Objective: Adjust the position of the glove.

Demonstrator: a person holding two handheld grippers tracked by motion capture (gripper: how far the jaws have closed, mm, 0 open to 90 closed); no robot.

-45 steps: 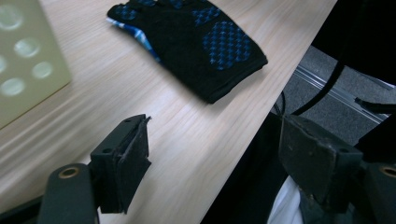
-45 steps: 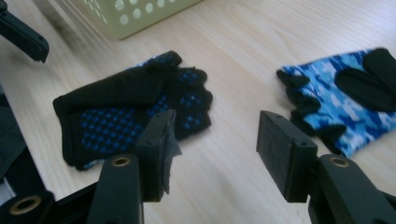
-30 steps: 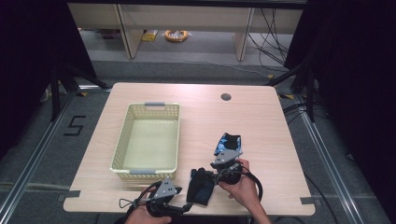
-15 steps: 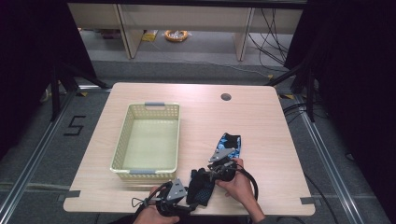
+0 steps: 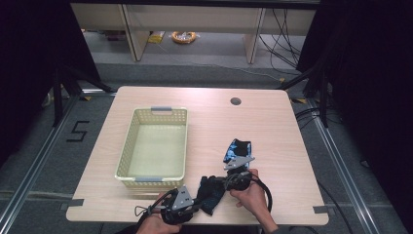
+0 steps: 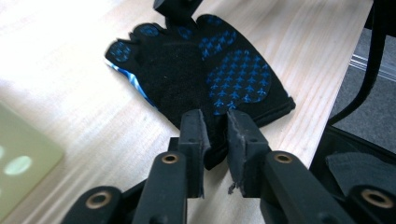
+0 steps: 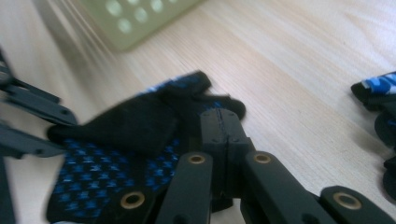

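A black glove with blue grip dots (image 5: 210,193) lay flat near the front edge of the surface (image 5: 272,122), between the person's two hands. The left hand-held gripper (image 6: 215,140) had just been closing, and its jaws now pinched the cuff edge of that glove, with fabric bunched between the pads in the left gripper view. The right hand-held gripper (image 7: 226,135) had also just been closing; its jaws stood pressed together over the finger end of the same glove, and a fold of dark cloth appeared caught under them, though how much was gripped could not be told for certain. In the high view, the left hand-held gripper sat at the glove's near side and the right hand-held gripper (image 5: 229,181) at its far side, so the glove was taken at both ends.

A second glove (image 5: 236,150), blue and black patterned, lay on the surface just beyond the right hand, untouched. The pale yellow basket (image 5: 152,176) stood to the left, near the glove but apart from it, and nothing lay inside it.

Judged from this, the work was at an early stage: the first glove had been gripped but not lifted, and no glove had gone into the basket. If the basket was the goal, carrying this glove over and dealing with the second one still remained.
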